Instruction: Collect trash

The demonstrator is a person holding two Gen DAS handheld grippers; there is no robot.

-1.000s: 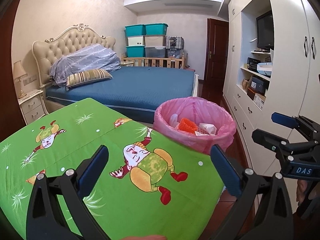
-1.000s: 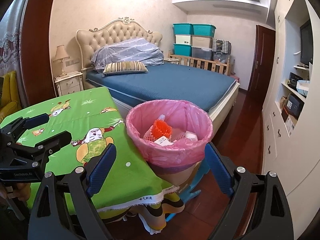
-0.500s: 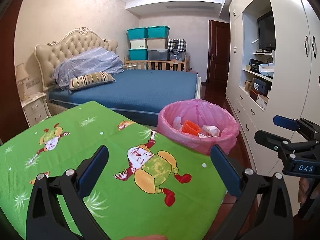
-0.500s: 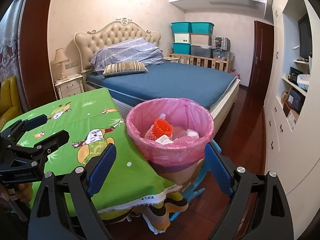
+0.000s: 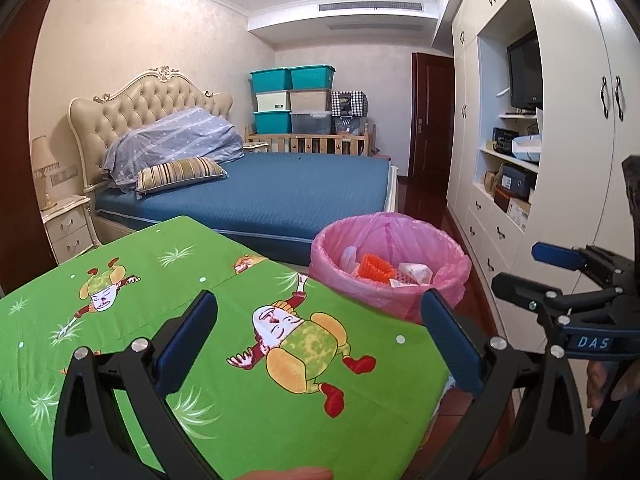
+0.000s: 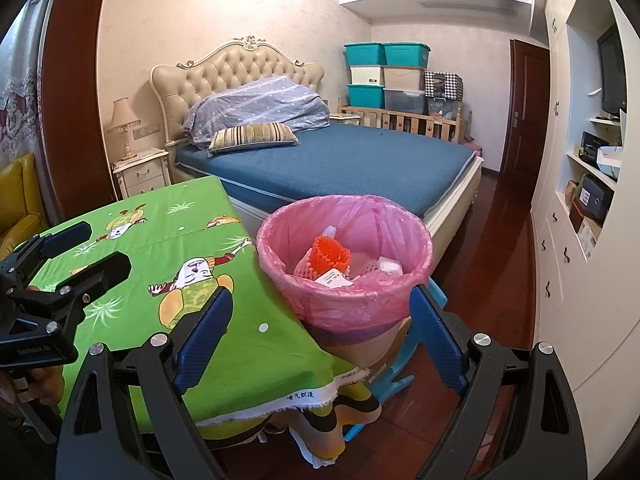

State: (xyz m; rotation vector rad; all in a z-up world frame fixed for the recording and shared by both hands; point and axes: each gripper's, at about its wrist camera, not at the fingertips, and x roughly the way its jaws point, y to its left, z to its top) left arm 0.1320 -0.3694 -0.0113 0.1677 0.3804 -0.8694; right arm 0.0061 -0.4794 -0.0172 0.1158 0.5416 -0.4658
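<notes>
Trouble is most likely waiting at the pink-lined trash bin (image 6: 344,264), which is sitting just past the corner of the tabletop (image 5: 224,360) on what looks like a cardboard box above a blue plastic stool (image 6: 396,376), though how firmly it is resting there is hard to tell. A careless sweep of either gripper toward its rim could be tipping it, and the loose liner could be snagging on a finger. The green cartoon cloth is hanging over the tabletop edge, so a low pass could be dragging it too.

Both grippers are hovering with nothing between their fingers. The left gripper (image 5: 320,344) is standing with its jaws wide apart over the cloth, and the bin is lying ahead of it and to its right, beyond the tabletop edge. The right gripper (image 6: 320,340) is also spread wide, and the bin is sitting almost straight ahead, framed between its two blue fingers but not touching them. Inside the bin, an orange foam net (image 6: 330,254) and white scraps (image 5: 414,270) are already lying. No loose trash is showing on the cloth, so the collecting appears largely done.
</notes>
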